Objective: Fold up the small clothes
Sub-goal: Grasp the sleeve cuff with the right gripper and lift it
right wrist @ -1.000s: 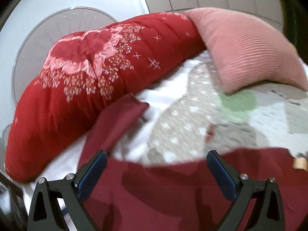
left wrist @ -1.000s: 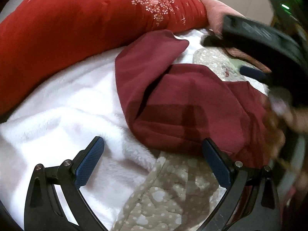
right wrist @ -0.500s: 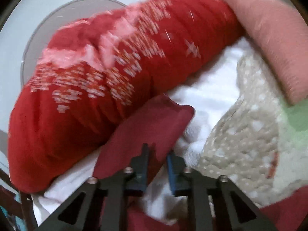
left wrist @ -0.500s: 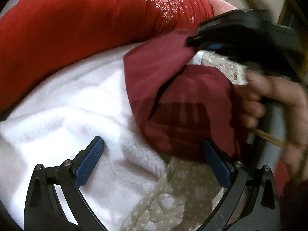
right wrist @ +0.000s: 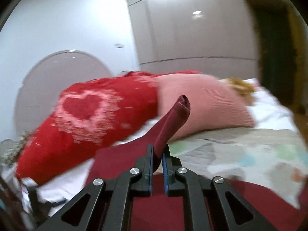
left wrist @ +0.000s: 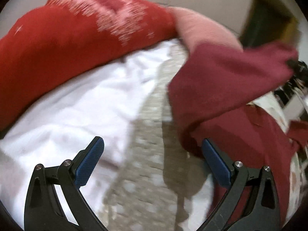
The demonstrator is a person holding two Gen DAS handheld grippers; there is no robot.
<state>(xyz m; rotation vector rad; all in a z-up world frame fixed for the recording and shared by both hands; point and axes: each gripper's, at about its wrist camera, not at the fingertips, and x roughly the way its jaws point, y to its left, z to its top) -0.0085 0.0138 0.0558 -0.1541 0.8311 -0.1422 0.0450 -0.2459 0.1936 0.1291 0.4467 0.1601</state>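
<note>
A dark red garment lies on the bed at the right of the left wrist view, with one leg or sleeve lifted up toward the right. My right gripper is shut on the end of that part of the garment, which sticks up between its blue pads. The right gripper shows only as a dark blur at the right edge of the left wrist view. My left gripper is open and empty, low over the bed, its right pad beside the garment's lower edge.
A big red quilt with pink flowers lies along the far left of the bed, also in the right wrist view. A pink pillow lies behind. A white fleece blanket and a dotted beige quilt cover the bed.
My right gripper closed on the garment's far end and lifted it up and to the right. My left gripper stayed open and shifted a little right.
</note>
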